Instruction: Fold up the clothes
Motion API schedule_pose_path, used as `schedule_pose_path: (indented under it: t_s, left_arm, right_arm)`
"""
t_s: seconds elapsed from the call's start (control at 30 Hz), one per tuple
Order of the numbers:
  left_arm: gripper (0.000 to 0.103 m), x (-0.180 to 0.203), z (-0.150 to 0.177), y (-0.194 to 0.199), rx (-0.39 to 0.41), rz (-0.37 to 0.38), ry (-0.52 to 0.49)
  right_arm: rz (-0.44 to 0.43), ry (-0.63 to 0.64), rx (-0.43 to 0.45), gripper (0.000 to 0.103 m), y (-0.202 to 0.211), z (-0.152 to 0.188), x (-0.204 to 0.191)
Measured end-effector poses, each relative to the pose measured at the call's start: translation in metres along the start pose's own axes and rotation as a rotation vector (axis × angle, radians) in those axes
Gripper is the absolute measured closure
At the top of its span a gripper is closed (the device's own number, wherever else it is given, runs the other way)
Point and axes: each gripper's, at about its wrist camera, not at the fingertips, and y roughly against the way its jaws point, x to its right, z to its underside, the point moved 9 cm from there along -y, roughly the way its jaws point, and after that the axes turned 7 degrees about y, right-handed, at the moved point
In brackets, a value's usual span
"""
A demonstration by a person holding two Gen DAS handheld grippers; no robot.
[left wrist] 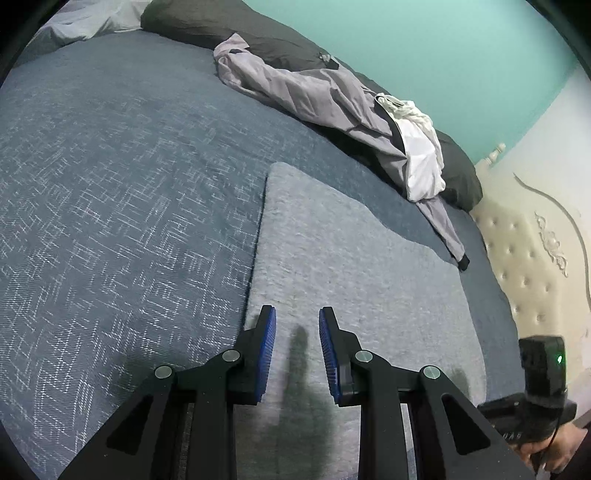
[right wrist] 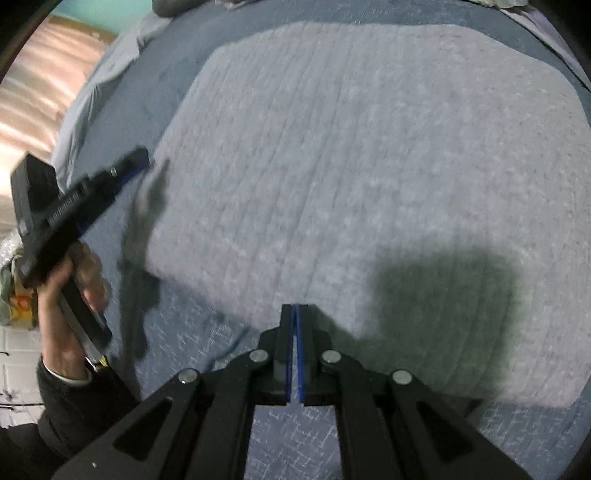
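Observation:
A light grey ribbed garment (left wrist: pixel 354 258) lies flat on the blue bed cover, folded into a rough rectangle; it also fills the right wrist view (right wrist: pixel 369 166). My left gripper (left wrist: pixel 297 321) is open and empty, hovering just above the garment's near left edge. It shows from the side in the right wrist view (right wrist: pixel 138 158), at the garment's left edge. My right gripper (right wrist: pixel 295 308) is shut with nothing visible between its pads, at the garment's near edge. Its body shows at the lower right of the left wrist view (left wrist: pixel 539 387).
A lilac jacket (left wrist: pixel 314 92) and a white garment (left wrist: pixel 421 147) lie crumpled along dark pillows (left wrist: pixel 229 26) at the far side of the bed (left wrist: pixel 110 184). A cream tufted headboard (left wrist: pixel 528 266) stands to the right. A curtain (right wrist: pixel 40 81) hangs at the left.

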Motion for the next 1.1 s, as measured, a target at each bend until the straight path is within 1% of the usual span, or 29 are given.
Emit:
schedule_pose_path:
  t_s: [0.07, 0.3, 0.5, 0.7, 0.83, 0.97, 1.1]
  left_arm:
    - [0.076, -0.002, -0.001, 0.001, 0.002, -0.003, 0.002]
    - [0.076, -0.007, -0.003, 0.001, 0.006, -0.003, 0.016]
    - [0.076, -0.011, -0.004, 0.001, 0.003, -0.007, 0.011]
    - [0.076, -0.017, -0.005, 0.001, 0.006, -0.010, 0.026]
    - [0.076, -0.021, -0.005, 0.001, 0.003, -0.013, 0.034]
    - [0.076, -0.022, -0.004, 0.000, -0.001, -0.012, 0.038]
    - [0.076, -0.021, -0.003, -0.002, -0.007, -0.011, 0.033]
  right_arm:
    - [0.012, -0.004, -0.014, 0.102, -0.007, -0.002, 0.001]
    - [0.048, -0.041, -0.001, 0.103, -0.013, -0.024, 0.018]
    - [0.111, -0.078, 0.056, 0.103, -0.010, -0.066, 0.043]
    - [0.150, -0.124, 0.102, 0.103, -0.008, -0.110, 0.072]
    - [0.157, -0.159, 0.134, 0.103, -0.010, -0.141, 0.090]
    - [0.195, -0.171, 0.190, 0.103, 0.001, -0.172, 0.107]
    - [0.204, -0.208, 0.228, 0.103, 0.006, -0.197, 0.127]
